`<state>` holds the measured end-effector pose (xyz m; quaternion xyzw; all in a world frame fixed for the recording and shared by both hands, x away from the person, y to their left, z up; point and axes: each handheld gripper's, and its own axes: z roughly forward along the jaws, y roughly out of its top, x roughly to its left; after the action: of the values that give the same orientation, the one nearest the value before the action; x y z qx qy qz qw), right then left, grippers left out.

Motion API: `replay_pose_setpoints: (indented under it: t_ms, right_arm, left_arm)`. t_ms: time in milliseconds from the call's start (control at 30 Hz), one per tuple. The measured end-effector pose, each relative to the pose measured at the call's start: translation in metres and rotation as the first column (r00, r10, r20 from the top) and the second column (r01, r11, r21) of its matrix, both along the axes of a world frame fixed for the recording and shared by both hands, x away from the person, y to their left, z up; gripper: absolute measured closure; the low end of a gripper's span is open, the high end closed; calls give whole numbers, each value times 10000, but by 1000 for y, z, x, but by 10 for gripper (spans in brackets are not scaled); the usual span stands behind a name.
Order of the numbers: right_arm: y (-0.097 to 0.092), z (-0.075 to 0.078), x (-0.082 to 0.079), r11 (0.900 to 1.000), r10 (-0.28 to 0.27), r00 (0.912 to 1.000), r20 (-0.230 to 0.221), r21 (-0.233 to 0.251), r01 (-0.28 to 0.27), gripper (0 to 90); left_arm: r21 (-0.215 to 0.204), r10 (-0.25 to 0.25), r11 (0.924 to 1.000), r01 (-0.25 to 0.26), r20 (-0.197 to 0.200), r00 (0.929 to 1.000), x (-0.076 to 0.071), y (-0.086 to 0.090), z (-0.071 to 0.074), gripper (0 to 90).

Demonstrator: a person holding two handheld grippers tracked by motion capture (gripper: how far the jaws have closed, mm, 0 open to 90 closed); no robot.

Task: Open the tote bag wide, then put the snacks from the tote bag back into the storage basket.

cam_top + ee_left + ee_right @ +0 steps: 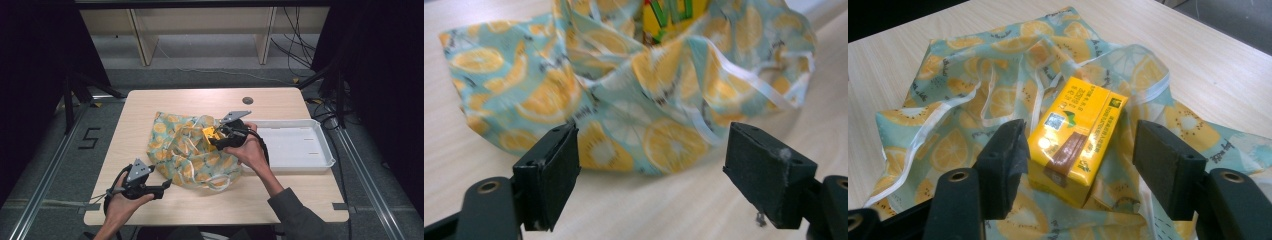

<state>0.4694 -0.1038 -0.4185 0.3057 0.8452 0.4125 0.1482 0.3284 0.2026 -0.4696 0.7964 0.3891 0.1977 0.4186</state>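
yellow carton (1078, 137) lies between the open right tongs (1078, 175)

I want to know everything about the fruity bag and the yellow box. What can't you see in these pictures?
- Yellow box: print too small to read in the right gripper view; its top is cut off by the left gripper view's upper edge.
- Bag: its inside is hidden by its own folds in the high view; its pattern is blurred in the left gripper view.
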Motion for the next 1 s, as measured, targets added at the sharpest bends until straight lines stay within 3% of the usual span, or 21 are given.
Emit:
replay_pose_setpoints:
  t_ms: [33, 100, 133, 200, 233, 267, 300, 333, 367, 400, 433, 467, 500, 533, 567, 600, 667, 767, 800, 900, 1000]
  right_arm:
    - [0, 1, -1, 9999, 26, 9998, -205, -141, -29, 371]
    - [3, -3, 0, 10000, -2, 10000, -55, 17, 3, 363]
    - [3, -2, -1, 9999, -61, 9997, -232, -126, 58, 353]
    - [5, -3, -2, 9997, -171, 9994, -300, -159, 166, 336]
    - [7, -6, -1, 9998, -213, 9998, -48, -62, 213, 336]
    - [7, -4, -3, 9994, -177, 9988, -457, -292, 164, 333]
    - [10, -7, -3, 9993, -370, 9988, -328, -10, 370, 323]
    - [9, -8, -1, 9995, -225, 9997, -103, -232, 223, 314]
    - [10, -7, -2, 9992, -249, 9989, -406, -320, 236, 314]
    - [12, -10, -1, 9995, -240, 9995, -201, -185, 236, 312]
    - [11, -9, 0, 9989, 63, 9999, -124, -466, -69, 298]
    - [14, -12, -2, 9993, -270, 9994, -201, -258, 265, 295]
    - [15, -12, -2, 9991, -263, 9991, -334, -354, 252, 293]
    - [17, -14, -1, 9990, -305, 9993, -208, -318, 298, 286]
    - [17, -13, -2, 9983, -400, 9977, -553, -441, 376, 275]
    - [17, -13, -1, 9979, -382, 9975, -591, -546, 350, 266]
    - [20, -17, -1, 9985, -447, 9979, -464, -323, 433, 266]
    - [21, -20, 1, 9983, -394, 9982, -448, -455, 374, 268]
    - [21, -20, 1, 9980, -444, 9975, -549, -481, 417, 280]
    - [22, -22, 2, 9982, -424, 9976, -545, -436, 401, 287]
    - [23, -24, 2, 9981, -447, 9980, -455, -445, 427, 311]
  left_arm:
    - [210, -77, 9997, 78, -75, 9999, -2, 1, 0, 213]
    - [-175, 119, 9998, -118, 50, 9999, -4, 0, -4, 208]
    - [268, -36, 9996, 36, -23, 10000, -4, 2, -3, 208]
    - [71, 92, 9999, -92, -66, 9999, -6, 1, -7, 208]
    - [157, 20, 9999, -19, -71, 10000, -7, 1, -8, 208]
    - [60, 27, 10000, -27, -88, 10000, -8, 0, -10, 207]
    - [197, -99, 9998, 102, -191, 9998, -9, 0, -10, 205]
    - [58, -27, 10000, 28, -179, 9998, -10, -2, -12, 204]
    - [271, -229, 9994, 237, -291, 9993, -10, -1, -13, 201]
    - [211, -233, 9995, 240, -299, 9993, -11, -2, -16, 199]
    - [145, -171, 9997, 179, -524, 9985, -11, -4, -18, 199]
    - [138, -141, 9998, 148, -498, 9987, -11, -5, -19, 199]
    - [383, -302, 9988, 320, -481, 9984, -10, -4, -19, 198]
    - [332, -135, 9993, 149, -442, 9989, -10, -5, -20, 198]
    - [253, -131, 9996, 143, -474, 9988, -11, -5, -20, 198]
    - [396, -264, 9988, 282, -450, 9986, -10, -4, -19, 198]
    - [427, -268, 9987, 285, -395, 9989, -10, -5, -20, 198]
    - [280, -156, 9995, 173, -572, 9982, -10, -7, -21, 198]
    - [466, -265, 9985, 291, -553, 9981, -10, -6, -20, 199]
    - [329, -343, 9988, 355, -344, 9988, -9, -7, -21, 199]
    - [329, -250, 9991, 266, -469, 9986, -10, -6, -21, 199]
